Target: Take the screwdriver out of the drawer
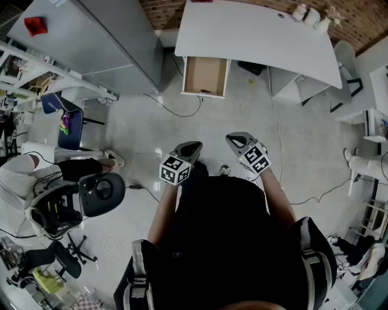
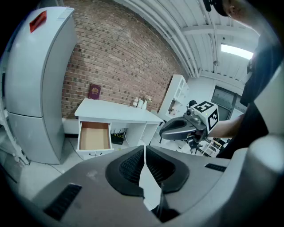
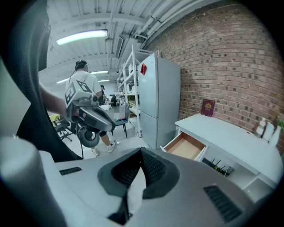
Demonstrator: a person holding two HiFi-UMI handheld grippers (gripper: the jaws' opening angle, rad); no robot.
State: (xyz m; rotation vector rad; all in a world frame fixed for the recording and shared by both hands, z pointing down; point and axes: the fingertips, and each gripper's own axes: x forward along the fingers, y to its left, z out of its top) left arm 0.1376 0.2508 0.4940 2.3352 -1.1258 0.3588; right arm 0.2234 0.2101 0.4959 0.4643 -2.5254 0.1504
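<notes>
At the top centre of the head view, the drawer (image 1: 205, 74) hung open under the white worktop (image 1: 254, 30), by a brick wall (image 1: 163, 9), with a grey fridge (image 1: 109, 42) at its left. The screwdriver was too small to make out. The left tongs (image 1: 194, 146) and right tongs (image 1: 233, 140) were pressed together, empty, over pale floor (image 1: 242, 109), well apart from the drawer.

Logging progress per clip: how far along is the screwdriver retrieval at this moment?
Done: the drawer under the white desk already stands pulled open. In hand: nothing; the left gripper and right gripper are both shut and empty, well short of the desk. Left: approach, find the screwdriver, which I cannot make out from here, grasp it and lift it out.
</notes>
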